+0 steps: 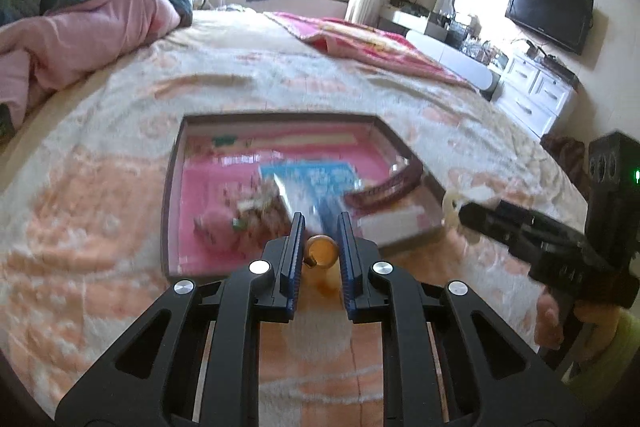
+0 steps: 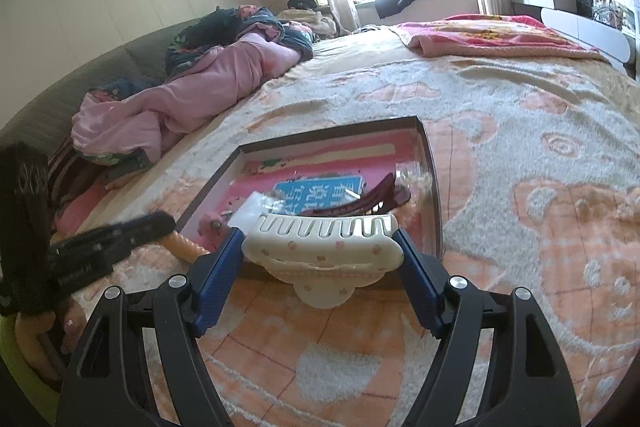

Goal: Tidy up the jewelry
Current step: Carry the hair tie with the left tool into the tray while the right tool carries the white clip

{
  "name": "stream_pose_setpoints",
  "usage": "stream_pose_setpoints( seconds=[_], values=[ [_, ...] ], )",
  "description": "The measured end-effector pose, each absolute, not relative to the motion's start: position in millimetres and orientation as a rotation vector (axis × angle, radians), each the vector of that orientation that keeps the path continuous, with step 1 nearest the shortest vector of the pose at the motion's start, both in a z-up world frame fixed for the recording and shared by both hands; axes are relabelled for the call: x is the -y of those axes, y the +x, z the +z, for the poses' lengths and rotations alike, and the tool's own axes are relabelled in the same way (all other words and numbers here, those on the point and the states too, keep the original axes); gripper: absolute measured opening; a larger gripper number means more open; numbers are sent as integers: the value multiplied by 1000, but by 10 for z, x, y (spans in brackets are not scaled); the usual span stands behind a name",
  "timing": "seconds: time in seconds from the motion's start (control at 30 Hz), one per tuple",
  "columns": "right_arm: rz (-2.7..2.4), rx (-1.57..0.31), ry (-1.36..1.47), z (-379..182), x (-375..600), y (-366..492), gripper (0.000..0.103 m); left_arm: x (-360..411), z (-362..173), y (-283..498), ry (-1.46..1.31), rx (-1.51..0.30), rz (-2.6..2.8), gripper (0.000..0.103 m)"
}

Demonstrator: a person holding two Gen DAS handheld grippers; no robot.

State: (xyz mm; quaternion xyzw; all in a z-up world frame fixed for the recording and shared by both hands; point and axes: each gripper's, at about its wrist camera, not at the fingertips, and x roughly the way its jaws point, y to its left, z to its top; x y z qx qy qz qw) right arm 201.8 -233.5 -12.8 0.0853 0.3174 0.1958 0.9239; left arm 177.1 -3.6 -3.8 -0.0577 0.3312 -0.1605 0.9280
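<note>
Lying in the shallow dark-rimmed tray [image 2: 430,163] on the bed, a blue card [image 2: 320,189] carries large white Chinese characters; they are too blurred in the left wrist view and partly covered in the right wrist view to read with confidence. No other writing is legible.

Jaws of the left gripper [image 1: 320,227] are drawn close together, pinching a round amber bead ornament [image 1: 321,251] between the blue pads [image 1: 294,247]; a small dark fitting sticks out at the bead's lower left. The bead hangs over the near edge of the tray, above the peach-and-cream bedspread [image 1: 100,187].

Jaws of the right gripper [image 2: 320,239] are spread wide, yet both blue pads [image 2: 218,275] press on the ends of a cream hair claw clip [image 2: 320,251] with small pink dots, its teeth pointing toward the tray. The clip is clamped across its length, just in front of the tray's near rim.

Inside the tray, beside the card, lie a dark red hair clip [image 2: 360,197], a pink ornament [image 1: 218,225] and a clear plastic wrapper [image 2: 256,207].
</note>
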Motion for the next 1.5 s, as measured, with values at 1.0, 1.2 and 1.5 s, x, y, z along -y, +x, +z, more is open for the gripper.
stream_pose_setpoints(
  seconds=[1.0,1.2,1.5],
  values=[
    [368,-695,-12,-413,1960,2727,73,-11,-220,2781,-71,-695,-190,11],
    [387,-710,-34,-489,1912,2740,73,-38,-367,2831,-69,-731,-170,11],
    [398,-717,-40,-531,1861,2688,73,-87,-525,2764,-79,-768,-158,11]
  ],
)
